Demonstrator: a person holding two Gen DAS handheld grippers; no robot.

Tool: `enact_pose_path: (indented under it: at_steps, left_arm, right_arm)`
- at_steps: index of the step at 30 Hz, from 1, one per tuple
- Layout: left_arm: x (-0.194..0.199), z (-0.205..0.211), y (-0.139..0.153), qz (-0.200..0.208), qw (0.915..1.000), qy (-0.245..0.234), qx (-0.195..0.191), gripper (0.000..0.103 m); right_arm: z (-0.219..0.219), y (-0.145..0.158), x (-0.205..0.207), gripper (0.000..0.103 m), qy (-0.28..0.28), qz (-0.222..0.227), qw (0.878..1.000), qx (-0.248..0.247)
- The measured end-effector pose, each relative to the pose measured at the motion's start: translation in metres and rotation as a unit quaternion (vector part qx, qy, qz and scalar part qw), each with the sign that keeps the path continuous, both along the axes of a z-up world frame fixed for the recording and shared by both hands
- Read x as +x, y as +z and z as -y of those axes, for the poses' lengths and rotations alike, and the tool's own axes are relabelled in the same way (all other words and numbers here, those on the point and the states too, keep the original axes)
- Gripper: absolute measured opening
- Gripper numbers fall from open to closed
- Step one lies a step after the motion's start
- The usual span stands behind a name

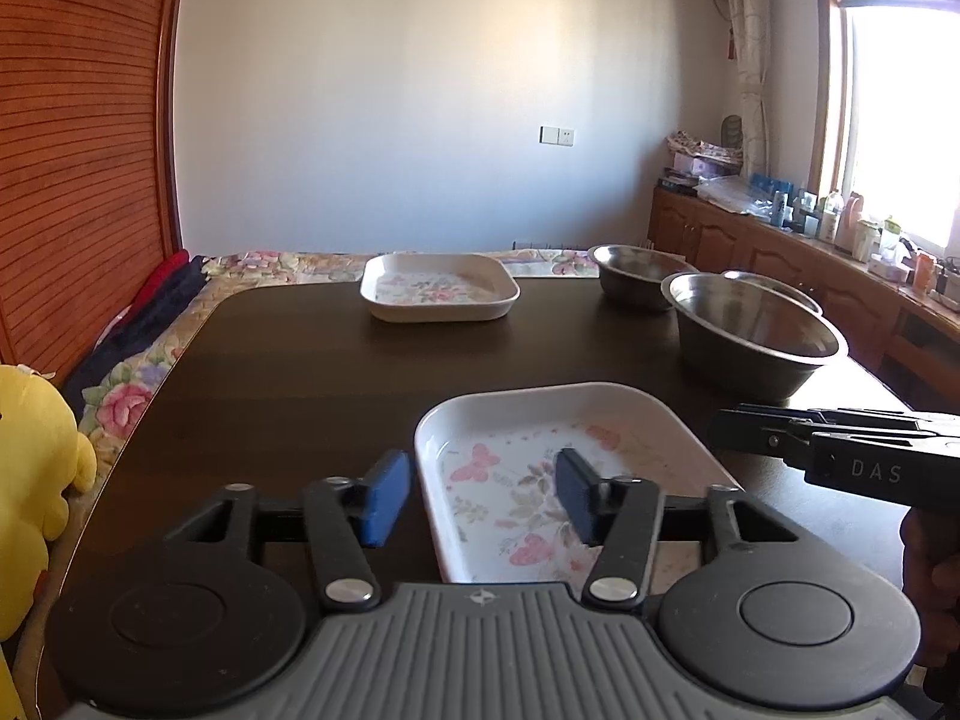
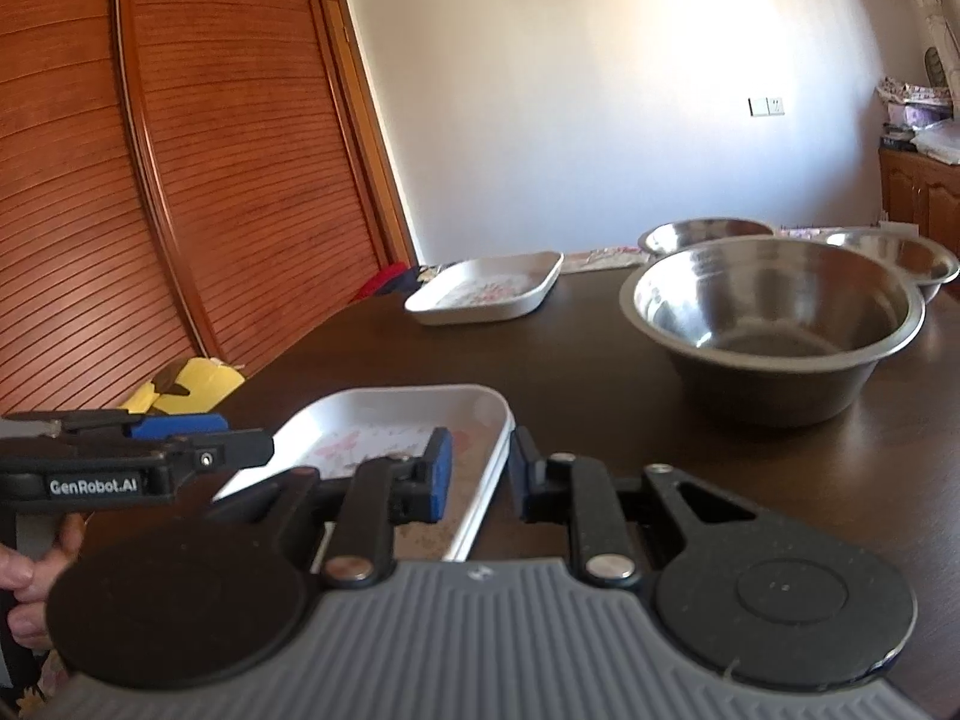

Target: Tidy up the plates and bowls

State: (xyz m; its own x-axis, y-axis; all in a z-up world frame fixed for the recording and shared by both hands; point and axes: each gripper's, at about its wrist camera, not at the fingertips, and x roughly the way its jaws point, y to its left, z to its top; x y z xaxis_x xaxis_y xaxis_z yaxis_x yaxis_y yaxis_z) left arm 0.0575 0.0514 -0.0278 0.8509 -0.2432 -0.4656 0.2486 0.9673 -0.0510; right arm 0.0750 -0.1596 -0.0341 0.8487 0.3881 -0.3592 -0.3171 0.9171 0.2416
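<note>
Nearest, the left tongs gape over the near floral dish's left rim, while the right tongs straddle its right rim, parted, not clamped. Farther across the worktop sit three steel bowls and a second floral dish; only the left view shows a yellow plush toy.

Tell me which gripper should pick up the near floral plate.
Probably the right gripper: it is open with the near floral plate rim between its fingers. The left gripper is also open, straddling the opposite rim more loosely.

Yellow plush toy beside dark table
</note>
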Motion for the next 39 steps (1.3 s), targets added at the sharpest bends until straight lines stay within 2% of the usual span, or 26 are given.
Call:
enact_pose_path:
  at_steps: [4, 11, 19, 21, 29, 34, 39]
  left_arm:
    - [-0.002, -0.001, 0.005, 0.009, 0.9999, 0.0, -0.008, 0.082]
    - [-0.006, 0.002, 0.013, 0.021, 0.9997, -0.001, -0.009, 0.089]
    - [-0.005, 0.001, 0.019, 0.028, 0.9996, 0.0, -0.009, 0.091]
    - [-0.002, 0.001, 0.021, 0.03, 0.9995, -0.001, -0.007, 0.091]
    - [0.018, -0.003, 0.039, 0.047, 0.9988, -0.005, 0.01, 0.091]
    - [0.033, -0.012, 0.046, 0.05, 0.9987, 0.005, 0.009, 0.091]
    - [0.053, -0.017, 0.052, 0.052, 0.9983, 0.006, 0.026, 0.091]
  right_arm:
    - [0.003, 0.006, -0.003, 0.05, -0.005, 0.012, 1.0, 0.002]
    - [0.01, 0.012, -0.005, 0.094, -0.019, 0.028, 0.999, 0.007]
    - [0.014, 0.02, -0.002, 0.098, -0.019, 0.037, 0.999, -0.006]
    - [0.015, 0.023, -0.001, 0.103, -0.016, 0.042, 0.999, -0.01]
    - [0.017, 0.049, 0.018, 0.103, -0.002, 0.06, 0.997, -0.048]
    - [0.022, 0.065, 0.027, 0.103, 0.007, 0.067, 0.996, -0.054]
    - [0.019, 0.079, 0.047, 0.103, 0.029, 0.062, 0.996, -0.06]
